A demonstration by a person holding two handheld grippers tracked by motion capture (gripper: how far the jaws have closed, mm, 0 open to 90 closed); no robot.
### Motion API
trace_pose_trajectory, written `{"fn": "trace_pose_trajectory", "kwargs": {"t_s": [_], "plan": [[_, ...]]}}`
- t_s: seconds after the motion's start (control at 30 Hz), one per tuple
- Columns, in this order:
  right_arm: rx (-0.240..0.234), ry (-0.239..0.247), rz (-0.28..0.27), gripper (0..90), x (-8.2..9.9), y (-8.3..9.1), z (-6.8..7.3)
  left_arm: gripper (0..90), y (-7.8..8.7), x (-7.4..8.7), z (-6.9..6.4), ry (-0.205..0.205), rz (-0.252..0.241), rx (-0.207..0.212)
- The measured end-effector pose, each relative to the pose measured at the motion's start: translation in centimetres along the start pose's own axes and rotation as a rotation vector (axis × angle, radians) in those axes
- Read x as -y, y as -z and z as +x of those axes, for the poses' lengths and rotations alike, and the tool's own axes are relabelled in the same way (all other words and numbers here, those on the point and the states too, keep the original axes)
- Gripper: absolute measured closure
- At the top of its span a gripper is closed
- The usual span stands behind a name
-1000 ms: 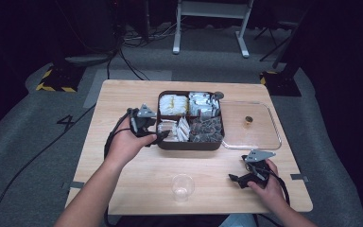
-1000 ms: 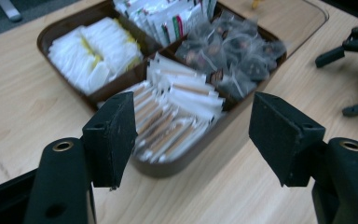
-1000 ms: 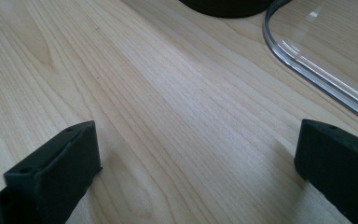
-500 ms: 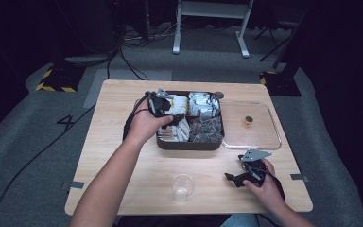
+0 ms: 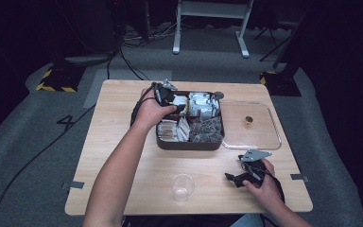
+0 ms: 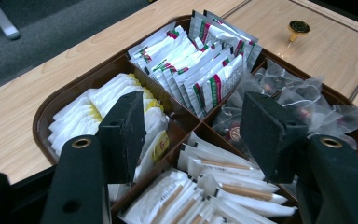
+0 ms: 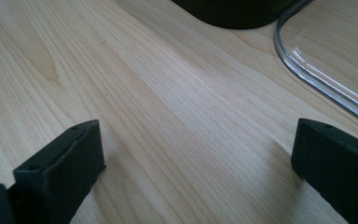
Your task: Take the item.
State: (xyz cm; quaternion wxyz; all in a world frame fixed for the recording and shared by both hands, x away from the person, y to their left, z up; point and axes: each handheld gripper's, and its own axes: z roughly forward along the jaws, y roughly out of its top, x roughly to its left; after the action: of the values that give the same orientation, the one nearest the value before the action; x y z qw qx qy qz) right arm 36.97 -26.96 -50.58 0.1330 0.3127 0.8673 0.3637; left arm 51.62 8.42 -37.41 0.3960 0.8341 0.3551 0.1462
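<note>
Brown tray (image 5: 189, 143) on wooden table (image 5: 118, 142)

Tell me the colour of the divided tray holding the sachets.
Dark brown tray, clearest in the left gripper view.

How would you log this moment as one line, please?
left gripper: open, over compartment tray | right gripper: open, empty, on table | clear cup: untouched

Dim room, grey carpet (image 5: 38, 156) (cables trailing), white frame legs (image 5: 208, 28) behind
</note>
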Motion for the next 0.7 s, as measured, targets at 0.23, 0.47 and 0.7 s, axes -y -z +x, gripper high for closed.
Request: {"fn": "trace_pose_trajectory", "kwargs": {"t_s": [0.23,0.47,0.7], "plan": [[0.000,-0.001,0.000,2.5,0.0,0.0,0.0,40.3,-1.6,0.3,1.1,0.015,0.004,0.012],[-0.001,-0.003,0.001,2.5,0.0,0.0,0.0,43.0,-3.4,0.8,2.2,0.037,0.030,0.003],[-0.001,-0.003,0.000,2.5,0.0,0.0,0.0,47.5,-5.0,1.3,3.1,0.063,0.070,-0.003]]}}
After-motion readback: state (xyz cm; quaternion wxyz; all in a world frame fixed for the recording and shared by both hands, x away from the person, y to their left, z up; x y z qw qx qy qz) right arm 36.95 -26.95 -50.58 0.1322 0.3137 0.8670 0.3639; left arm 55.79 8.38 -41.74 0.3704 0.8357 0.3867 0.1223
